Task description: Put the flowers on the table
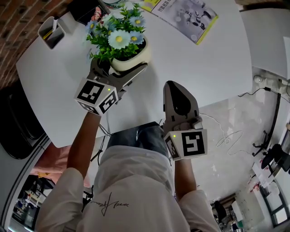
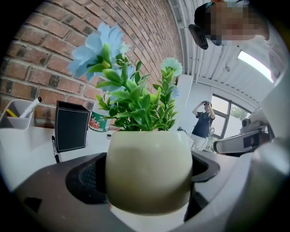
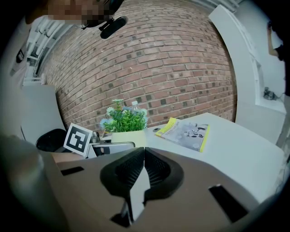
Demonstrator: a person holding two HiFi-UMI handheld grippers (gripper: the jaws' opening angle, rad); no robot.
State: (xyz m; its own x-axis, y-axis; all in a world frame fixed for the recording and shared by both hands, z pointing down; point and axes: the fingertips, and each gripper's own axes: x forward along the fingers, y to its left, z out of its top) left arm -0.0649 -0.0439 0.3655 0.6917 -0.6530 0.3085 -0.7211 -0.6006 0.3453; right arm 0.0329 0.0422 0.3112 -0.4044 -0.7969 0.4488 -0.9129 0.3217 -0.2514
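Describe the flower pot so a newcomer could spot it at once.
Start at the white table beside the brick wall. Toward the table's left side, the left gripper is shut on the pot. The pot is round and cream, topped with green leaves and pale blue flowers. It is the only plant there, unlike the flat booklet and the white pen holder nearby.

White T-shirt, script print; dark shorts; grey left hand-held gripper, right hand-held gripper; marker cubes
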